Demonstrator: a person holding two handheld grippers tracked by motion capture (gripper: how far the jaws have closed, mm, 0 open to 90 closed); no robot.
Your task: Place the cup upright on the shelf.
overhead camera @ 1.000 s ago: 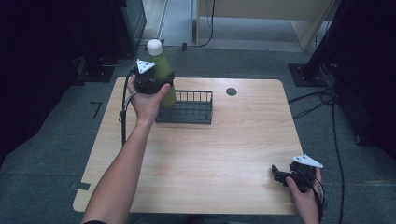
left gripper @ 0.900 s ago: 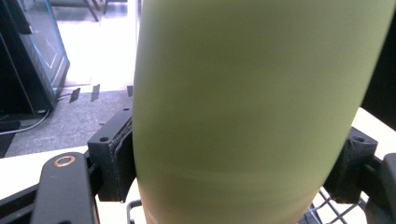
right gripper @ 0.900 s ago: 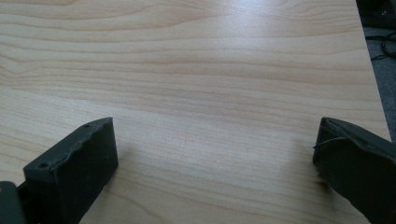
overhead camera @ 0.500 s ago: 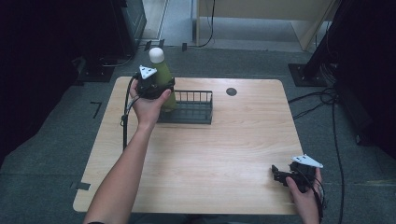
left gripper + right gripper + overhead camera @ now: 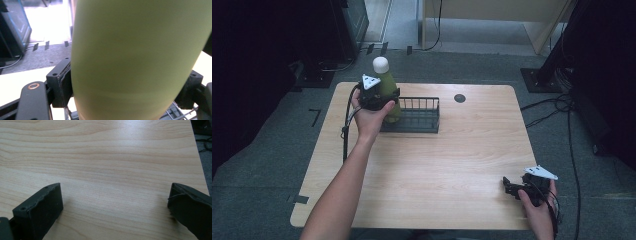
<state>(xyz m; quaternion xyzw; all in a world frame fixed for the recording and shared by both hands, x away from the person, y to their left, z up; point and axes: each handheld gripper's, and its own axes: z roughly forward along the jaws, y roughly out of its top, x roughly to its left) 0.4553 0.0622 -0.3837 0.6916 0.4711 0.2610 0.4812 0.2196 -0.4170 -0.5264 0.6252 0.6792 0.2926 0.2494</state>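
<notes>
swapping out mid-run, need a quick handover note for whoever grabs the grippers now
Left gripper: jaws shut on the yellow-green bottle with a white cap, held upright at the left end of the black wire basket; whether its base has landed inside I cannot tell.
Right gripper: jaws open, nothing held, at the near right corner of the light wooden table.
Left: likely seat the bottle, then release.

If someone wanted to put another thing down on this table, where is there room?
Bare wood runs from the wire basket to the near edge, between the person's forearm and the right hand-held gripper. The far right corner by the dark round hole is free too. It is crowded where the left hand-held gripper grips the green bottle.
</notes>
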